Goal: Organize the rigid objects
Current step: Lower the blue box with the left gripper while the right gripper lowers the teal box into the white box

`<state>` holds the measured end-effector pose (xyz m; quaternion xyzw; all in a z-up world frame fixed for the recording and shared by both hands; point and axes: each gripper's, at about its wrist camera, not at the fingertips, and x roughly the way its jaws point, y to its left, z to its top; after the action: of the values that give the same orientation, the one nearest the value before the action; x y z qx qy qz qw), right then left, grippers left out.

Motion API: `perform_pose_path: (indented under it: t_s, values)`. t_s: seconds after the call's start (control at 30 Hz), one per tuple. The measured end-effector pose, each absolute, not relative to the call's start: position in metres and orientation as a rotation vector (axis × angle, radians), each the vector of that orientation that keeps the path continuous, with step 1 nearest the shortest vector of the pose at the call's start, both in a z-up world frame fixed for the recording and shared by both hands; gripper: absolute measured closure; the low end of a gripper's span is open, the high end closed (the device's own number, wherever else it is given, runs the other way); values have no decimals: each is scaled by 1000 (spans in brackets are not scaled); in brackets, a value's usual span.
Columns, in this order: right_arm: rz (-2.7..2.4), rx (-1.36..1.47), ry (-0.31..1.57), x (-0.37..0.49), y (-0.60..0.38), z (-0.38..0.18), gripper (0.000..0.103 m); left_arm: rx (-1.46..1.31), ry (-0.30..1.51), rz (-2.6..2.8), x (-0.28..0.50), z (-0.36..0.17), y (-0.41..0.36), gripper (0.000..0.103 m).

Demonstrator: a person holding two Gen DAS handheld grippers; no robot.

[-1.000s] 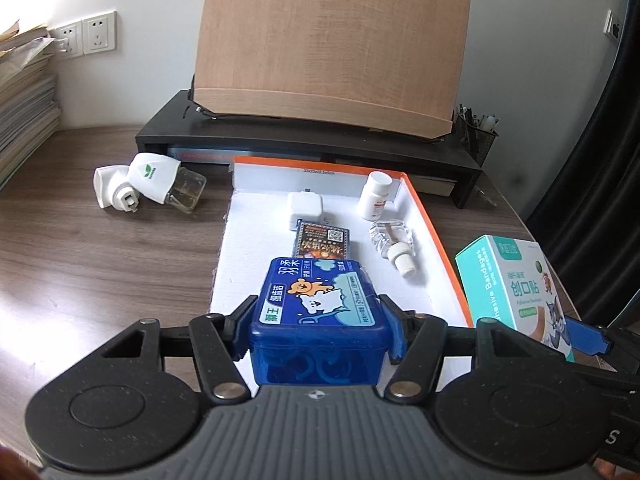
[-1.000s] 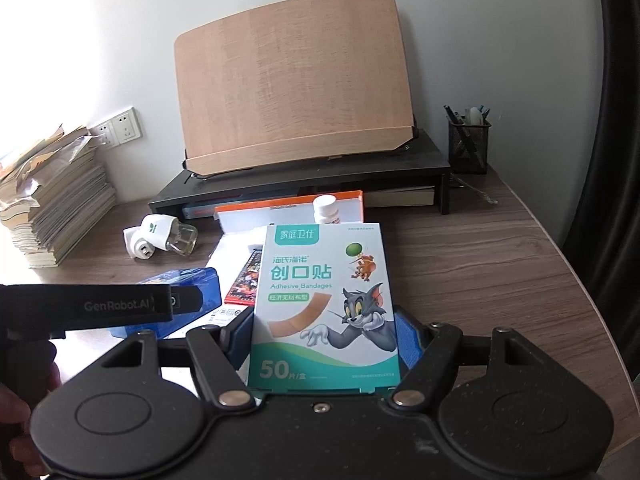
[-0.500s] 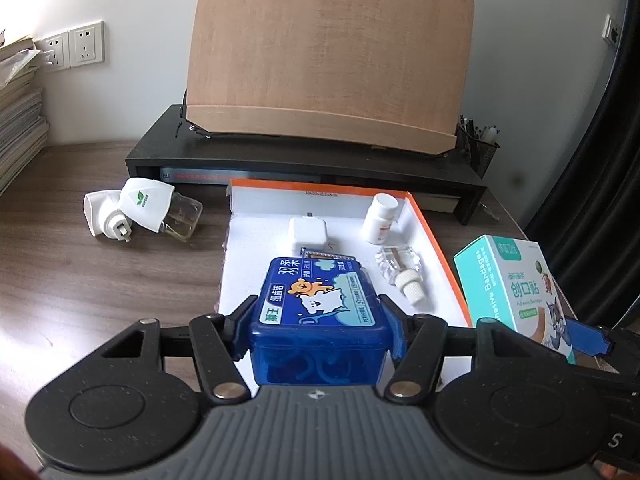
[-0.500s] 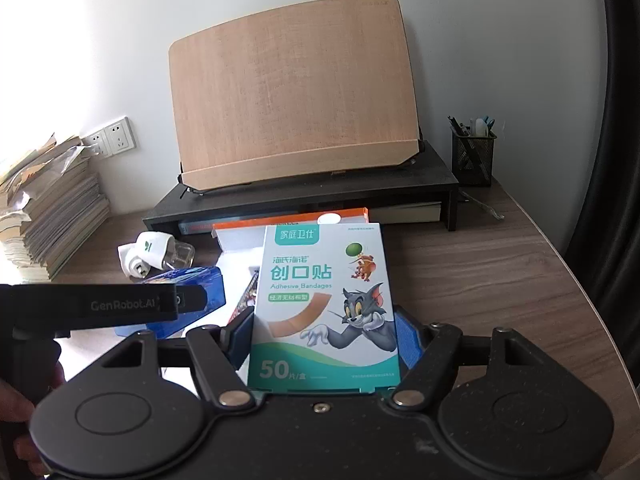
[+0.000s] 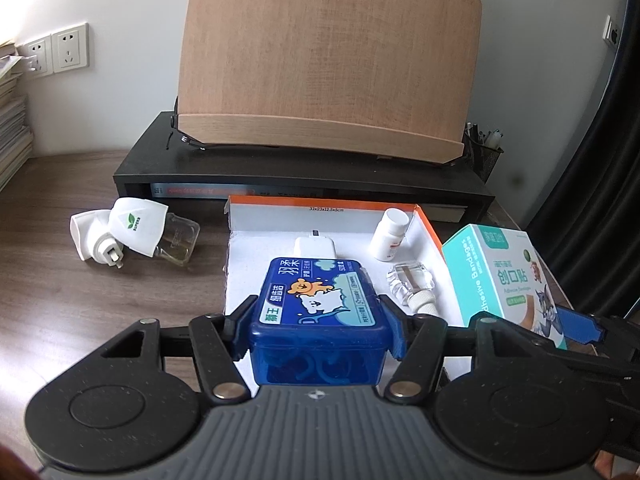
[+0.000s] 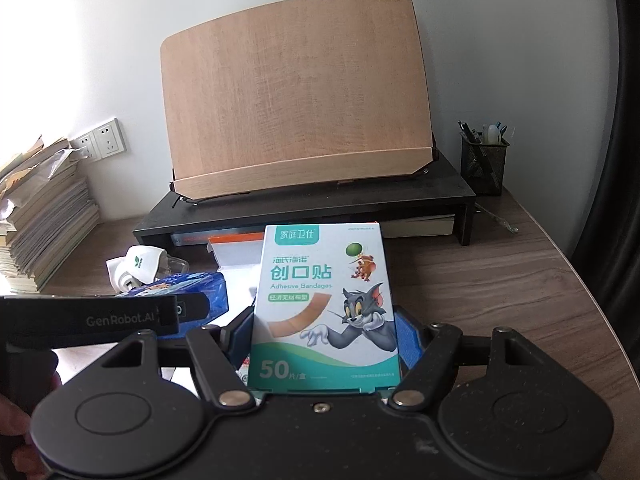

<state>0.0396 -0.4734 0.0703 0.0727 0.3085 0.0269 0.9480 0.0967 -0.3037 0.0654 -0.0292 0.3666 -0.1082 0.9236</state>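
The left gripper (image 5: 318,330) is clamped on the blue plastic case (image 5: 316,312), one pad on each short side, and holds it above the near end of the white tray (image 5: 248,280). The right gripper (image 6: 324,344) is clamped on the bandage box (image 6: 326,304) across its lower side edges, holding it upright over the desk (image 6: 500,288), just right of the tray.

Handling, as a judgement:
- Blue plastic case: rigid shell, smooth and likely slippery. Grip the flat side walls below the lid rim, as held now.
- Bandage box: thin cardboard, light, crushable. Keep clamping force low and grip near the edges, where the panels are stiffest.

Inside the tray lie a white adapter (image 5: 314,245), a pill bottle (image 5: 389,234) and a clear glass bottle (image 5: 412,289); the glass is fragile, so set the case down clear of it.
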Motion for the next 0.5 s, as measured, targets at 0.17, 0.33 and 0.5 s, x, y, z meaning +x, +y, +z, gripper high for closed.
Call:
perform_pose_path:
  t_s: [0.17, 0.33, 0.5]
  values:
    - [45, 143, 639, 49, -468, 68, 19, -63, 753, -228, 106, 64, -300, 40]
    - [41, 140, 649, 55, -462, 65, 19, -66, 756, -230, 110, 62, -297, 40]
    - [39, 138, 655, 58, -458, 64, 19, -75, 758, -224, 113, 61, -292, 40]
